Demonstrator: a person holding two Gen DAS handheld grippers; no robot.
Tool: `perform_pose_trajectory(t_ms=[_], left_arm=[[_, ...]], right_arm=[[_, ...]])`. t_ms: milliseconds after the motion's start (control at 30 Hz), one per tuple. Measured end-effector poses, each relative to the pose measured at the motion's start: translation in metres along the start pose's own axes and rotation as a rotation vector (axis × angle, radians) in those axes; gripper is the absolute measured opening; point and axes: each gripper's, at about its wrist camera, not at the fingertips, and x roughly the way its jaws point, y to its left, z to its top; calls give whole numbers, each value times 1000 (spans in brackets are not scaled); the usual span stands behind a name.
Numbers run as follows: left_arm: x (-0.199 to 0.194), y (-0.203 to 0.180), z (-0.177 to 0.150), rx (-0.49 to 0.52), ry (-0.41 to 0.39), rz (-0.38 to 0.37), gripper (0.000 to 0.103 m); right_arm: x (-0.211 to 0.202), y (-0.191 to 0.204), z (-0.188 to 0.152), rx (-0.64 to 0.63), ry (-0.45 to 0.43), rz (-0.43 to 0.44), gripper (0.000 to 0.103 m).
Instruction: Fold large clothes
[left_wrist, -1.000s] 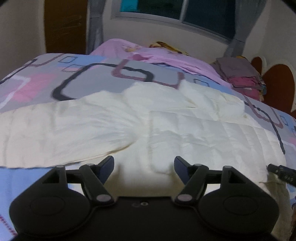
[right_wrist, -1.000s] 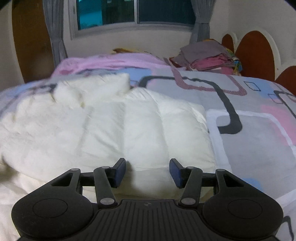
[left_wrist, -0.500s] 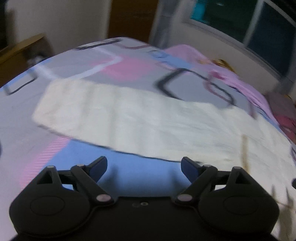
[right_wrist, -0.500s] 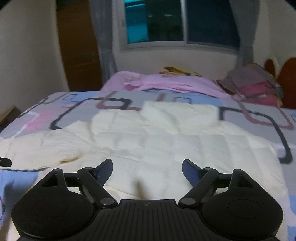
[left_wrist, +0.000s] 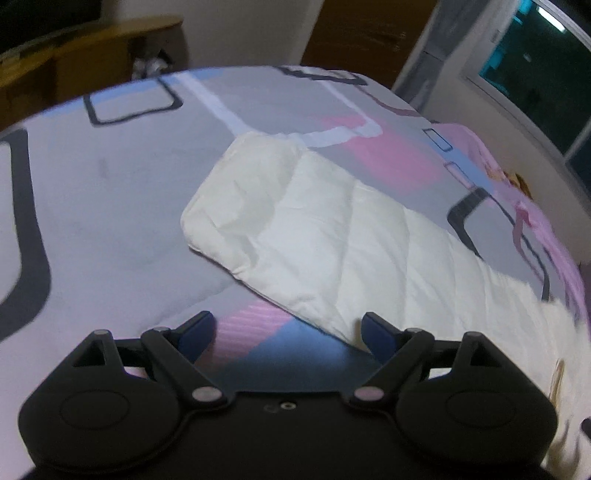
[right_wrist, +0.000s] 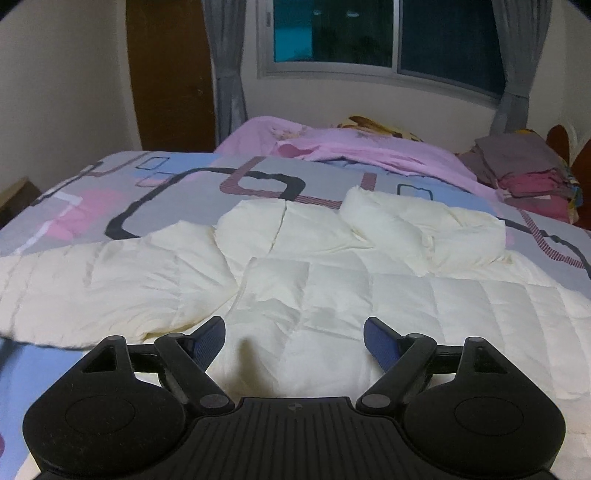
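A cream quilted puffer jacket (right_wrist: 332, 280) lies spread on the patterned bedspread (right_wrist: 177, 188), one sleeve stretched out to the left and the other sleeve folded across near its collar. In the left wrist view that left sleeve (left_wrist: 314, 229) runs diagonally, its cuff end toward the upper left. My left gripper (left_wrist: 286, 328) is open and empty, just short of the sleeve's near edge. My right gripper (right_wrist: 293, 338) is open and empty, low over the jacket's body near its hem.
A pink blanket (right_wrist: 351, 147) and a stack of folded clothes (right_wrist: 524, 170) lie at the far side of the bed under the window. A wooden desk (left_wrist: 74, 66) stands beyond the bed's left edge. A brown headboard (right_wrist: 576, 147) is at the right.
My left gripper has swung left from the jacket body to the outstretched sleeve. My right gripper has moved left from the jacket's right side to its middle. Both have opened wider.
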Motion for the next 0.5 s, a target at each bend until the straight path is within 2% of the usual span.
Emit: perform_pose_trajectory(t_ms=[100,267,300,367,500], left_arm=[[12,8,6,-46,16,-26,88],[24,4,14,-45,-7,-64,88],[25,4,15,-48,-15,-83,82],[27,5,16,-62,-28,-94,76],[30,11,20,-100,-52,-113,45]], right_arm=[[11,2,4,-4,1,-27,81],[37,-1,0,0,55,-74,81],[42,-2,-2,7,70,-78,81],[49,-4,-6,21,94,-82,81],[54,-3,-11,21,104,-104,81]])
